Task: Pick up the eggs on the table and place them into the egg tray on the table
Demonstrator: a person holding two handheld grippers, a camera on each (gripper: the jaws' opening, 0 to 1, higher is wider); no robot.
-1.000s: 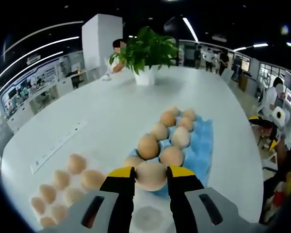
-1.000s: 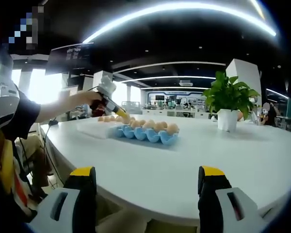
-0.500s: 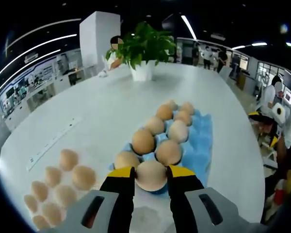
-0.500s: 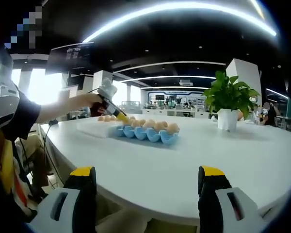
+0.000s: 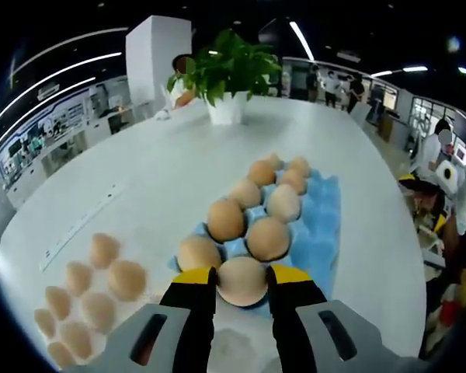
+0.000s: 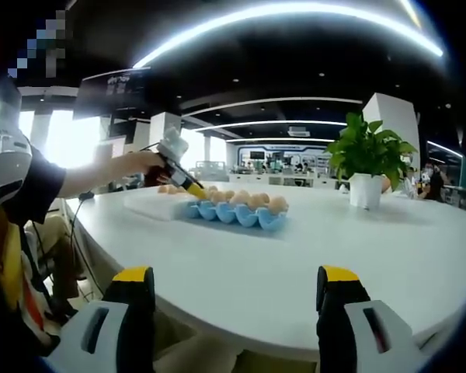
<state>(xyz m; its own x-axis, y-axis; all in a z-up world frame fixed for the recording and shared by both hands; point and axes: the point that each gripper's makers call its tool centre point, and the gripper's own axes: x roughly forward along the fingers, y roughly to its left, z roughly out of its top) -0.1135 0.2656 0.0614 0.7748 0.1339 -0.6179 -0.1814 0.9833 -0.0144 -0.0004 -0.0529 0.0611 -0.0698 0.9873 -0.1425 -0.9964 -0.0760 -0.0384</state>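
Observation:
My left gripper (image 5: pixel 241 278) is shut on a tan egg (image 5: pixel 241 281), held at the near end of the blue egg tray (image 5: pixel 323 233). Several eggs (image 5: pixel 245 229) sit in the tray's cups in two rows. Loose eggs (image 5: pixel 85 291) lie on the white table to the tray's left. In the right gripper view, my right gripper (image 6: pixel 237 284) stands open over the table edge with nothing between its jaws. Far off there, the blue egg tray (image 6: pixel 237 214) holds eggs, and a hand brings the left gripper (image 6: pixel 177 176) down at its left end.
A potted green plant (image 5: pixel 227 81) (image 6: pixel 366 167) stands at the far end of the white table (image 5: pixel 163 175). A white strip (image 5: pixel 81 225) lies on the table to the left. People stand in the background at the right. The table's rounded edge (image 6: pixel 241 326) lies close before my right gripper.
The left gripper has carried its egg lower and closer to the tray's near end. The right gripper has not moved.

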